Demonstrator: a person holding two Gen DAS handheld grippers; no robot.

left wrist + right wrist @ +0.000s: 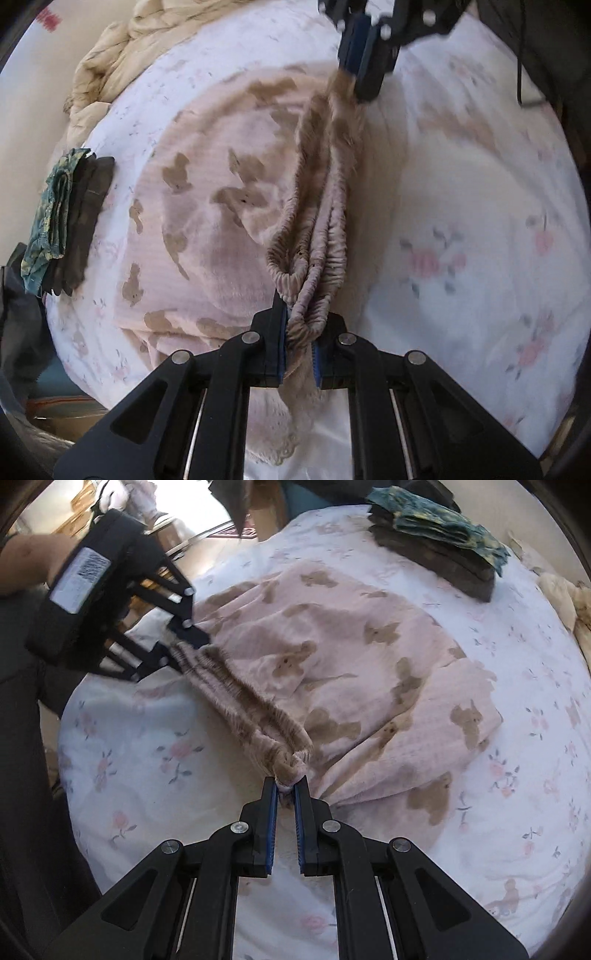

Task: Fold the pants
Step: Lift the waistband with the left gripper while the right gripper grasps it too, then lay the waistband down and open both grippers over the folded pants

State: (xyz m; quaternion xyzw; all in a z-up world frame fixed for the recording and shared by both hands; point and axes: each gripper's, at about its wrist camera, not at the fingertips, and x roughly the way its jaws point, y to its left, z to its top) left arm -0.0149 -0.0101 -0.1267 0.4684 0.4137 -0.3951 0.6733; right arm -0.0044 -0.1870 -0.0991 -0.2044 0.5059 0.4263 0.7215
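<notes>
Pants (221, 206), pink with brown bear print, lie spread on a bed (480, 240) with a white floral sheet. Legs look doubled over, fabric rumpled, body of the garment toward the middle of the bed.

Waistband (321, 206), gathered elastic, bunched into a rope of several layers and stretched between the two grippers.

Left gripper (300, 325): clamped on one end of the waistband, blue pads pinching the ruffled elastic, pointing steeply down at the bed.

Right gripper (285, 786): clamped on the other end, a knot of pink fabric nipped at the fingertips. In the left wrist view it shows at the top, fingers closed on the cloth.

A person's forearm (26, 561) shows behind the left gripper's body in the right wrist view.

Stack of folded clothes (70, 218), dark pieces with a green patterned one on top, sits near the bed's edge, well apart from the pants. Cream blanket (122, 59) crumpled at the far corner.
</notes>
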